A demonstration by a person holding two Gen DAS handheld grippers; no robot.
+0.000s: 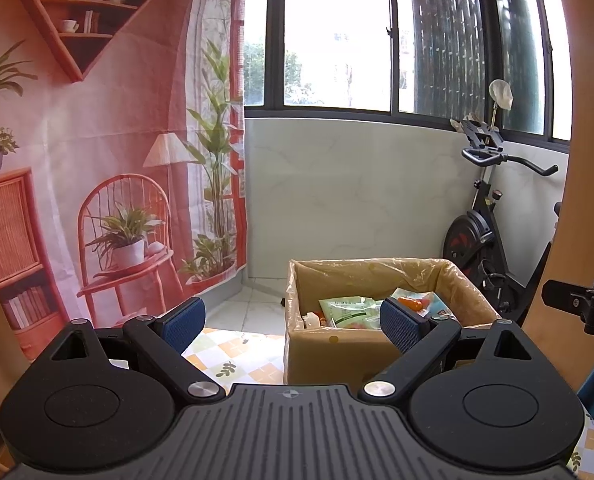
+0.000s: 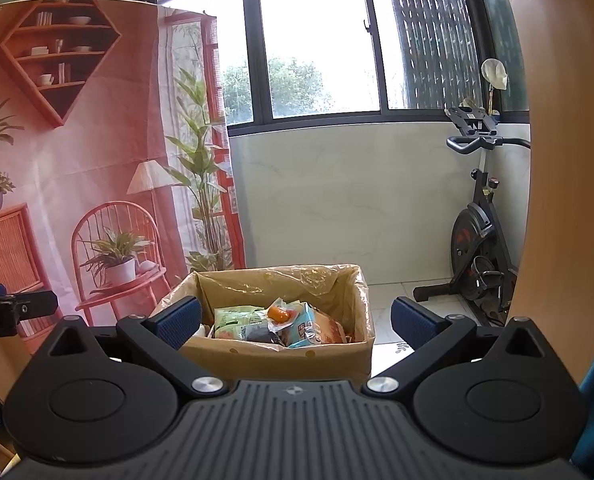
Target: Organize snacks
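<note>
Both the left gripper (image 1: 293, 322) and right gripper (image 2: 295, 320) hang wide apart and empty – poised, seemingly, to reach the colourful snack packets (image 2: 273, 322) heaped in the plastic-lined brown cardboard box (image 2: 281, 354).

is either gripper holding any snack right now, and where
Nothing is held. The left gripper and right gripper are both open and empty; the snacks lie in the cardboard box.

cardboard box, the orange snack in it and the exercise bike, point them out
cardboard box (image 2: 281, 354), right wrist view, front wall
orange snack (image 2: 277, 313), right wrist view, its middle
exercise bike (image 2: 471, 236), right wrist view, flywheel housing
</note>
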